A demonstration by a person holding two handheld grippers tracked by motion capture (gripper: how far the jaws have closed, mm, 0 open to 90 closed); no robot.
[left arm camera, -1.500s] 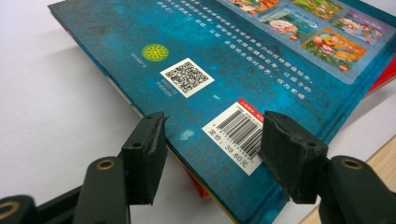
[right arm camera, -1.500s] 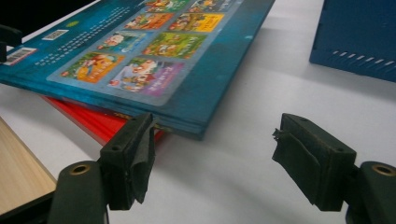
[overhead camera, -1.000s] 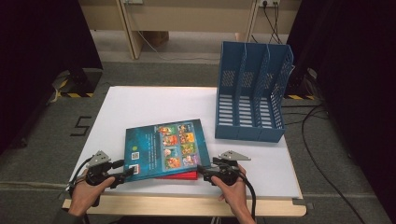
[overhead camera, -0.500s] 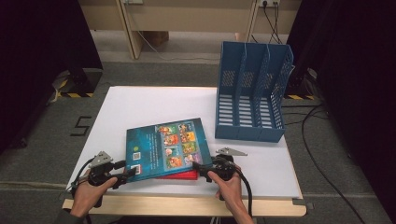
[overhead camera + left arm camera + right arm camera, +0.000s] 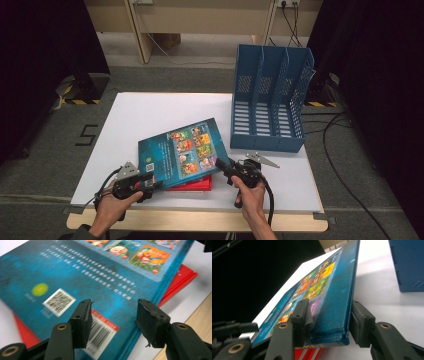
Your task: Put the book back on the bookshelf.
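1. High view: a white table (image 5: 150, 115) carries a teal picture book (image 5: 182, 150) lying slantwise near the front edge, over a thin red book (image 5: 192, 184) whose edge peeks out at the teal one's 6 o'clock. A blue three-slot file holder (image 5: 270, 100) stands at the book's 2 o'clock, well apart. The left gripper (image 5: 150, 182), held in the person's left hand (image 5: 112, 210), sits at the book's 8 o'clock corner; the right gripper (image 5: 220, 167), in the right hand (image 5: 247, 192), is at its 4 o'clock corner. From here I cannot tell how either claw stands.

2. Left gripper view: the two black jaws stand spread apart, with the teal picture book (image 5: 100, 285) between and beyond them, its barcode by the left jaw. The book's edge runs toward the right jaw; nothing looks pinched. The red book (image 5: 182, 277) shows at 2 o'clock, on the table (image 5: 197, 300).

3. Right gripper view: the jaws straddle the near corner of the teal picture book (image 5: 332, 297), one pad against the printed cover, the other just beside the spine. The book tilts up off the red book (image 5: 308, 352) beneath. The file holder (image 5: 409, 262) shows at 1 o'clock.
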